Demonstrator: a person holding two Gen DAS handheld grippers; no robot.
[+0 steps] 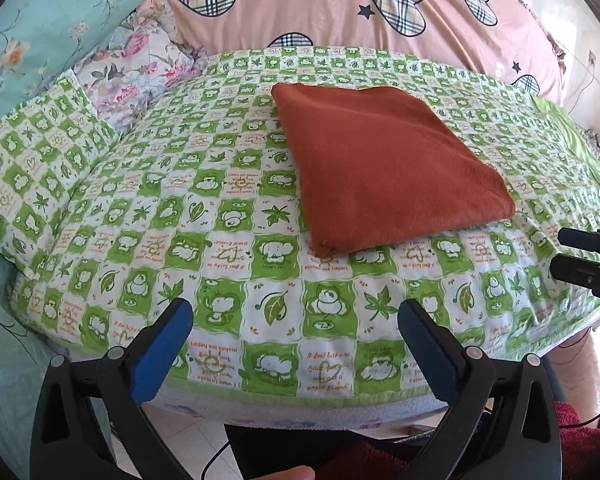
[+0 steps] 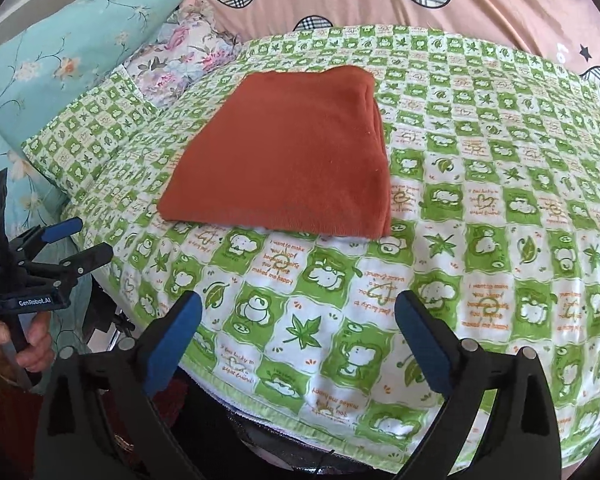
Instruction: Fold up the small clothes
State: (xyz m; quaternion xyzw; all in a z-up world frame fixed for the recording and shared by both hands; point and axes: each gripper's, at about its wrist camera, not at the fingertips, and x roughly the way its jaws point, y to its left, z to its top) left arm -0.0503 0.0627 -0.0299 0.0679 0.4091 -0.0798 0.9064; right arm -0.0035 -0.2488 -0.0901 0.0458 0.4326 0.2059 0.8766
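The bed (image 1: 228, 216), under a green-checked cover, carries the folded rust-red garment (image 1: 384, 168) flat at its centre. The left gripper (image 1: 296, 316) and right gripper (image 2: 298, 312) hover nearby, fingers spread wide, holding nothing.

The folded red cloth (image 1: 384, 172) hides its own layers, so what it is cannot be told. Left of it, the blue pillow (image 1: 56, 20) is cut off by the picture's edge

Open bedspread (image 1: 236, 280) — pillows (image 1: 40, 160) left
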